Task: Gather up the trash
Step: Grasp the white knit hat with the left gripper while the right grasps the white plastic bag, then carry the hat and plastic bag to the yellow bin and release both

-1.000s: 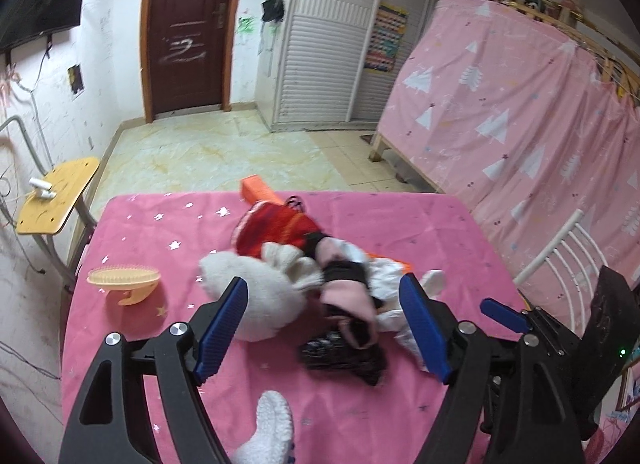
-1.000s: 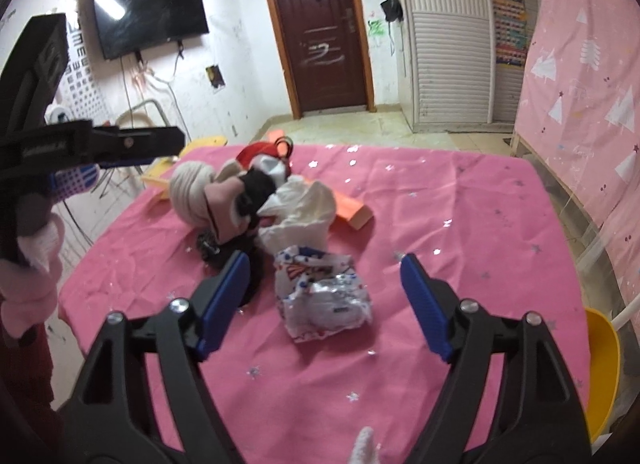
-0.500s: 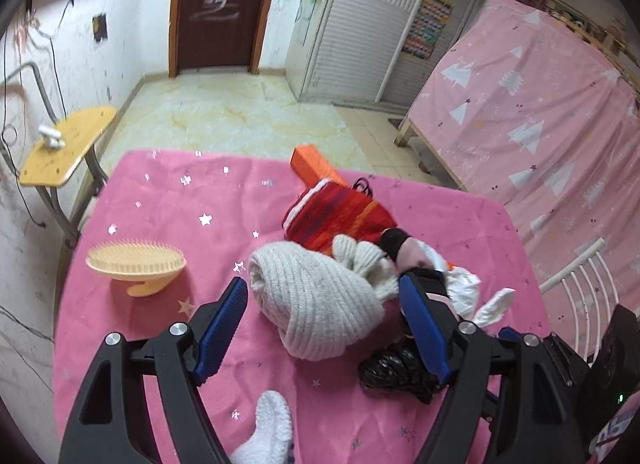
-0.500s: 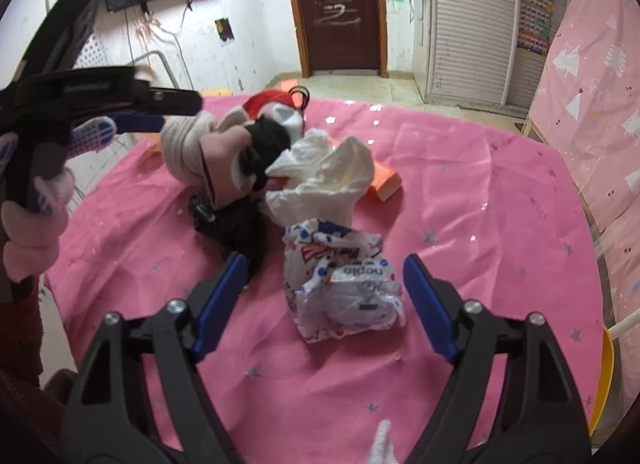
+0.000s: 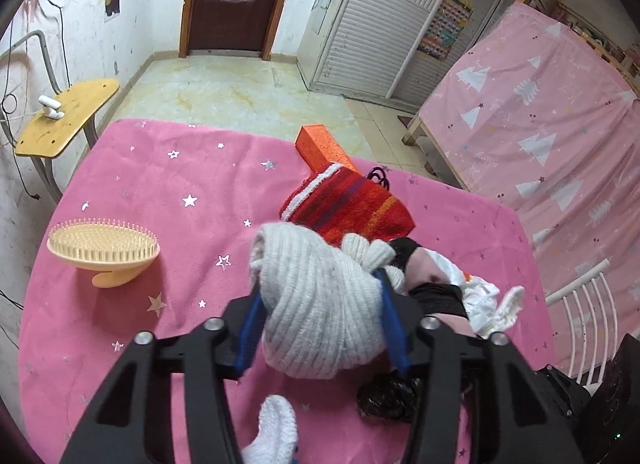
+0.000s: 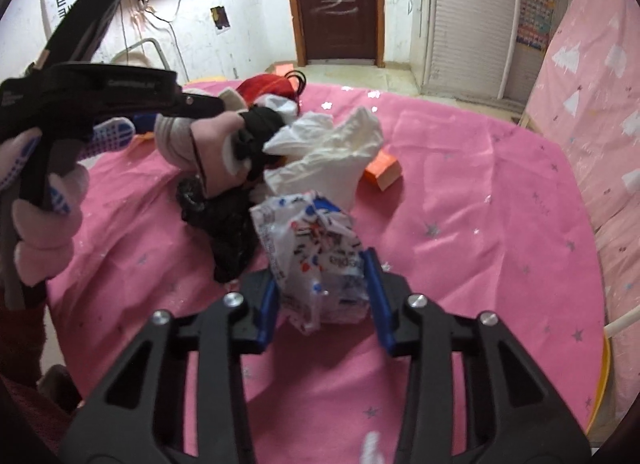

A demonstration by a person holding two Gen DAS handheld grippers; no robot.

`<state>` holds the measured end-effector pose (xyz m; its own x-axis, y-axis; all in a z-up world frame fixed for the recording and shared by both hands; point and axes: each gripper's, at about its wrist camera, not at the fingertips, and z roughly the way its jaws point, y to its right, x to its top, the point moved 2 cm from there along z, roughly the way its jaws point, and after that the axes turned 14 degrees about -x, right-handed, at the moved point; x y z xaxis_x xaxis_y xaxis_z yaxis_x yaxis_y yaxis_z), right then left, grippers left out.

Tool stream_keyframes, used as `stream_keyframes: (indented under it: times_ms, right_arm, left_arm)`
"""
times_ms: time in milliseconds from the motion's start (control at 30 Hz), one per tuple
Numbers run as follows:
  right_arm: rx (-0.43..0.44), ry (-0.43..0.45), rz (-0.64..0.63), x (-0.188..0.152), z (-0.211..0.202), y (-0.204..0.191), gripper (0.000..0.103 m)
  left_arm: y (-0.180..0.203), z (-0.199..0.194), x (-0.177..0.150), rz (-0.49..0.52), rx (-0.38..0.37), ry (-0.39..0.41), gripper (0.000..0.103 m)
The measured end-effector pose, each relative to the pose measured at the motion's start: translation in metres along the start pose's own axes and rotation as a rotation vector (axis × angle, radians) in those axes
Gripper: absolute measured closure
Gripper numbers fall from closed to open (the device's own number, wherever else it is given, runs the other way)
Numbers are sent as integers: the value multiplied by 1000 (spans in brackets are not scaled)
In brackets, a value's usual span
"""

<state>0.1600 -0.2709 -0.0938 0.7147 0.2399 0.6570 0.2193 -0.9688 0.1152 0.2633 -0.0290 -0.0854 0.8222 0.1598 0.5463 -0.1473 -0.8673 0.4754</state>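
Two grippers angled down over the pink surface (image 5: 168,184). L gripper (image 5: 320,304) jaws clamp the white knit hat (image 5: 316,304). R gripper (image 6: 320,284) jaws squeeze the crumpled printed wrapper (image 6: 316,256).

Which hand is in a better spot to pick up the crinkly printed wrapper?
Right. The right gripper has its jaws closed around the printed wrapper, while the left gripper is busy clamping the white knitted sock.

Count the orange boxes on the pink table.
1. The orange box lies at the table's far edge, behind the red knitted hat. Others may be hidden under the pile.
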Motion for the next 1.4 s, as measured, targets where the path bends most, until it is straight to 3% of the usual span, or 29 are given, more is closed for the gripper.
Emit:
stream_keyframes:
  times_ms: [367,633,1033,1400]
  right_arm:
    - [22,96,33,-7,-26,9,66]
    - [6,176,113,-14,-57,42,66]
    - [-80,278,315,-42,-98,147,66]
    - [-120,314,472,-77,-107,226,66]
  left_arm:
    - [33,-65,-3,92,47,137,64]
    - [82,-93,-12,170,7,172,64]
    - [211,-54,-39,354,-102,98,64]
    - [301,5,-71,461,-154,-9,64]
